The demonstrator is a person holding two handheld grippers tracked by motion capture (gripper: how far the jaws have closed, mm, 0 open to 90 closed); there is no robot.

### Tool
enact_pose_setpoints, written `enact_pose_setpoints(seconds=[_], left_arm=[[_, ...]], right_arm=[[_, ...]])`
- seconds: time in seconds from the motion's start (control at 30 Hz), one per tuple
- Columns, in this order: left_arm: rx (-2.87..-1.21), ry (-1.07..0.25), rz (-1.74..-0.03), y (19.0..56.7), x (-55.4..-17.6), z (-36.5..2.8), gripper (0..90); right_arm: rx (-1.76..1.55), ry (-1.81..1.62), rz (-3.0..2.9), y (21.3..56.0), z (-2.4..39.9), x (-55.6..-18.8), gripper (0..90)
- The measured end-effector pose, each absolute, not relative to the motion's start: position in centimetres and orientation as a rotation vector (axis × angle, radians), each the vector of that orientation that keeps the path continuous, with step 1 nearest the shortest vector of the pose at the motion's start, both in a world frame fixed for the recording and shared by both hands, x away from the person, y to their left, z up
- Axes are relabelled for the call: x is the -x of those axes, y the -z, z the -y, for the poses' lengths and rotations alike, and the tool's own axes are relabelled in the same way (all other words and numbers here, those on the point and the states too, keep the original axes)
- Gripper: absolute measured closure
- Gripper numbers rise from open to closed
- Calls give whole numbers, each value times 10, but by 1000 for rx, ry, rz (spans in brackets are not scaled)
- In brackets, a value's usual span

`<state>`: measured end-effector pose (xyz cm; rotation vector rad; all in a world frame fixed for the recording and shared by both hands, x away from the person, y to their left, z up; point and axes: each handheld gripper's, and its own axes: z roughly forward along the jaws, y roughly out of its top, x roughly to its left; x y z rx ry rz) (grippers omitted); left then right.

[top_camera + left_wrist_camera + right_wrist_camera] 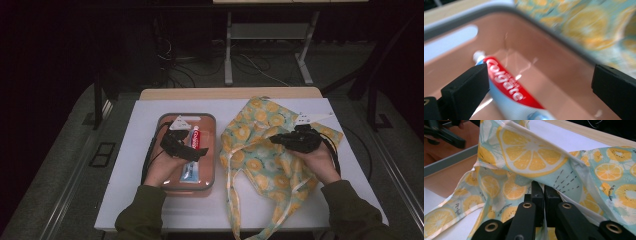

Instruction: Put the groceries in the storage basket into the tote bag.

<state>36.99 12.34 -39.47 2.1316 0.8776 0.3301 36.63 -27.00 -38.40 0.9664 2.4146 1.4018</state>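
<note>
The white table (150, 200) carried a citrus-print bag (255, 165) beside a pink bin (212, 150), where the toothpaste tube (192, 150) lay. The right gripper (541, 192) pinched the bag's cloth; the left gripper (539, 82) straddled the tube, jaws apart. Closing should probably wait until centred. The left gripper view alone showed the tube touching one jaw.

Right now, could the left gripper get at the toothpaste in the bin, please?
Probably yes: the left gripper hangs open inside the bin, its jaws either side of the toothpaste, nothing between.
</note>
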Motion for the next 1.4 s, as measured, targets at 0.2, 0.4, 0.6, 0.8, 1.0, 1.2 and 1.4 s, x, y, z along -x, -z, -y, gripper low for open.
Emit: enact_pose_setpoints(seconds=[0.2, 0.4, 0.6, 0.8, 1.0, 1.2, 1.4], left_arm=[[-2181, -305, -966, 407, -376, -124, 11], [-2217, -247, -1067, 417, -386, -126, 22], [-2303, -224, -1110, 425, -389, -122, 46], [-2369, -208, -1095, 428, -389, -119, 128], [-2391, -235, -1110, 425, -388, -120, 250], [-2387, -251, -1138, 422, -386, -121, 483], [-2342, -223, -1200, 418, -387, -123, 606]], right_arm=[[-964, -1396, -2419, 385, 270, -366, 879], [-954, -1395, -2424, 386, 269, -366, 879], [-955, -1393, -2424, 386, 269, -366, 879], [-955, -1393, -2422, 386, 269, -366, 879], [-956, -1390, -2424, 386, 269, -366, 879], [-959, -1390, -2422, 387, 269, -366, 879], [-957, -1388, -2424, 387, 269, -366, 879]])
